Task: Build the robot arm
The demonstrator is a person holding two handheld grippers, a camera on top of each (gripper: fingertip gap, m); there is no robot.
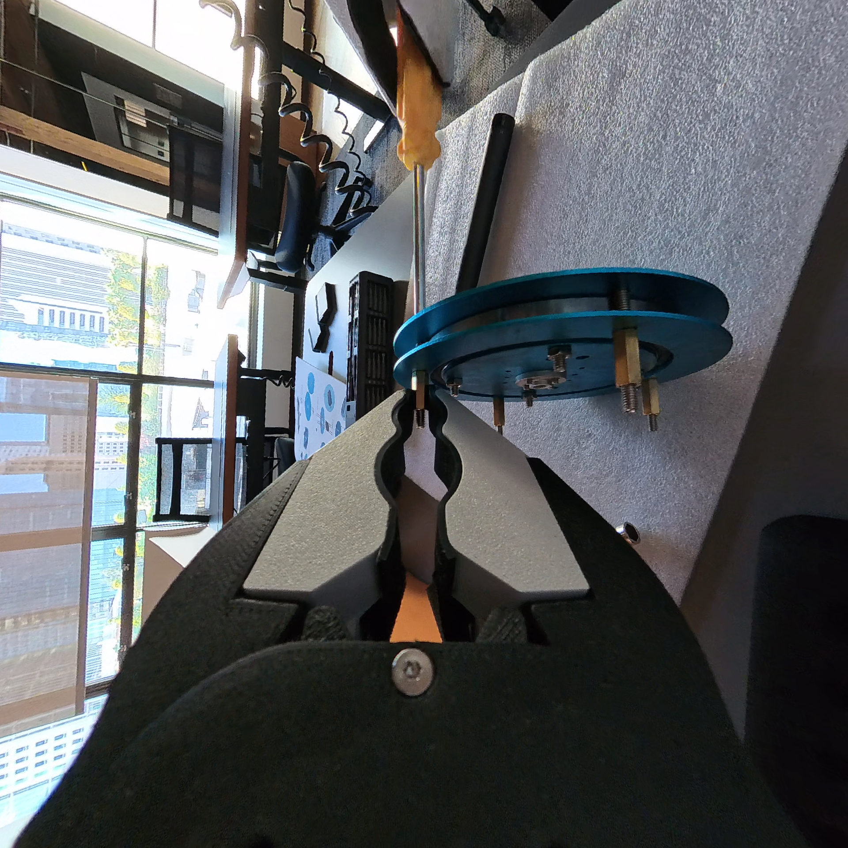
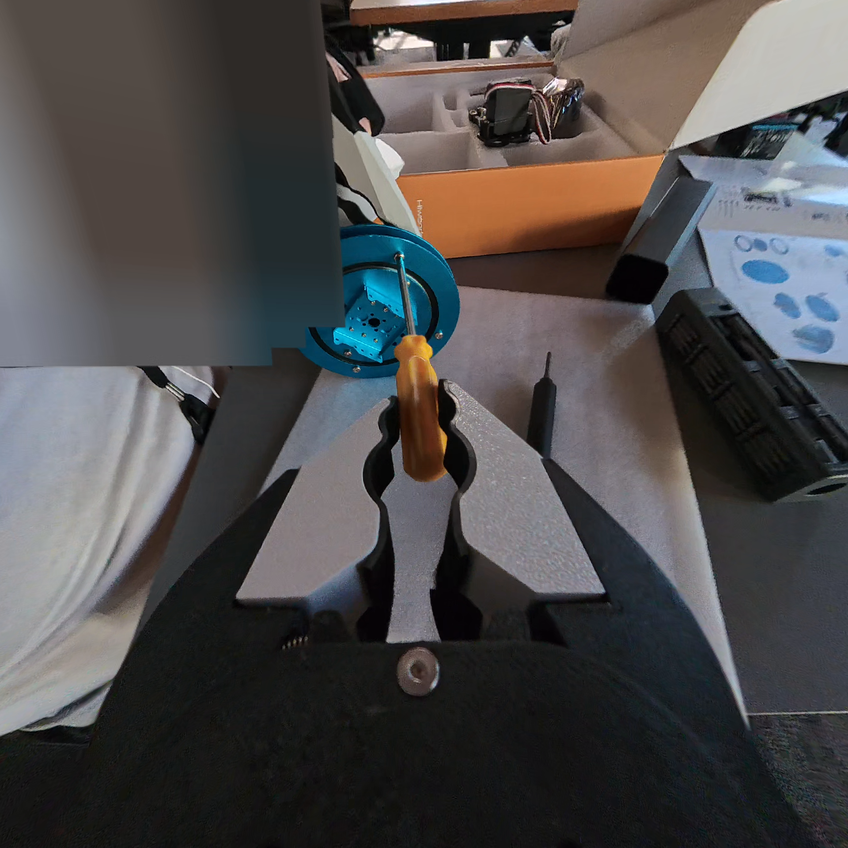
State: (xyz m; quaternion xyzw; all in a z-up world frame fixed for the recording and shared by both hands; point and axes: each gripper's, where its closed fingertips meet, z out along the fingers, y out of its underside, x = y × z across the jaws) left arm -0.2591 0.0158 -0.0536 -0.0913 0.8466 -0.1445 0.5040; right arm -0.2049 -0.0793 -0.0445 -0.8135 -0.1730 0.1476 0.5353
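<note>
A blue two-disc metal assembly (image 1: 550, 330) with brass standoffs and screws is held on edge over a grey foam mat (image 1: 642, 160). My left gripper (image 1: 421, 406) is shut on a brass standoff (image 1: 419, 390) at the disc's rim. My right gripper (image 2: 420, 399) is shut on the yellow handle of a screwdriver (image 2: 417, 426). Its steel shaft reaches forward to a screw at the rim of the blue assembly (image 2: 440, 293). The screwdriver also shows in the left wrist view (image 1: 415, 105), with its shaft coming down to the disc edge. The left gripper is hidden in the right wrist view.
A thin black driver (image 2: 541, 413) lies on the mat just right of my right gripper. A black bit case (image 2: 752, 404) and a printed sheet (image 2: 780, 284) lie at the right. An open orange box (image 2: 527, 206) with foam compartments stands behind. A person's white garment (image 2: 92, 504) is at the left. One gripper's finger ends stand about 12 centimetres off the other's. It is some 12 centimetres from my right tips to the thin black driver (image 2: 541, 413).
</note>
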